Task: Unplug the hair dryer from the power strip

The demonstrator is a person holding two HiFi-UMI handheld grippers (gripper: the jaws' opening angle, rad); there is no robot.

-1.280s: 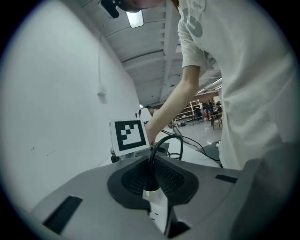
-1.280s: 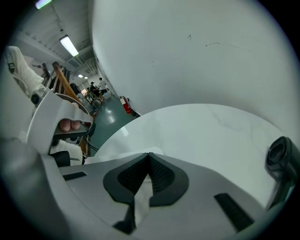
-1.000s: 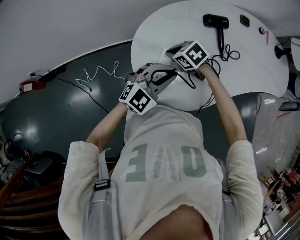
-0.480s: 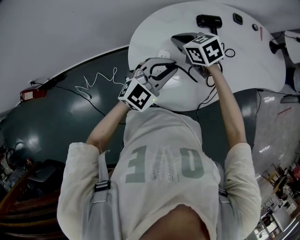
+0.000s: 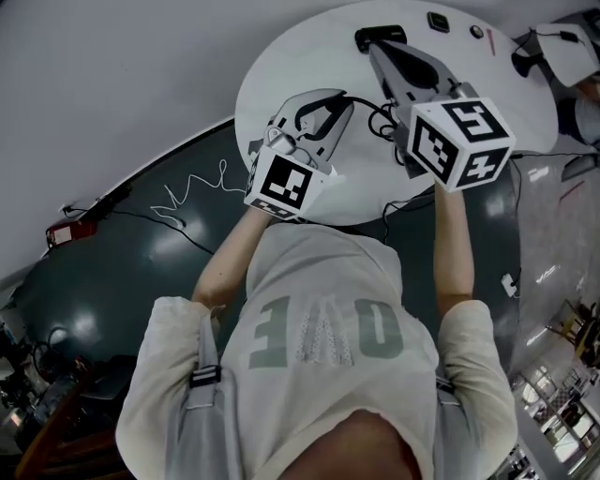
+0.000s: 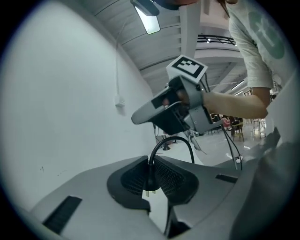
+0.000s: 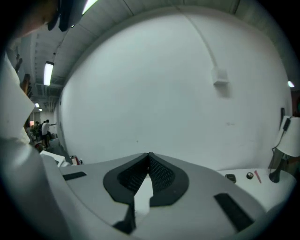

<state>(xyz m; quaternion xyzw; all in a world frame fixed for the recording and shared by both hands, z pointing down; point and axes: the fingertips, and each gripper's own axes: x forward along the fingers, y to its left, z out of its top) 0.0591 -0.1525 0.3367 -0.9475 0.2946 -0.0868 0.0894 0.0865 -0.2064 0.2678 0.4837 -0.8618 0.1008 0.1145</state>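
the left claw (image 6: 151, 160) is clenched on a black plug (image 6: 150, 182): its ribbed pads pinch the plug body, two metal prongs poke out bare below, and no socket is on them. the cord (image 6: 174, 138) arches up out of the pinch and drops away to the right, where its far end is lost behind the claw's grey body. the right claw (image 7: 148, 156) is clenched on nothing, pads meeting tip to tip with only a pale wall behind them. in the head view both are raised above a round white surface (image 5: 281, 66), and the right one's marker cube (image 5: 461, 141) looms large and covers a good part of it. the hair dryer (image 5: 379, 34) lies at the far edge of that surface, but only a dark sliver of it shows past the right claw's tip. a tangle of its cord lies between the two claws. the power strip cannot be made out in any view. a small dark object (image 5: 438, 21) and a round one (image 5: 478, 31) lie near the far rim, too small to identify. the person's shirt fills the lower half of the head view and hides the floor below.
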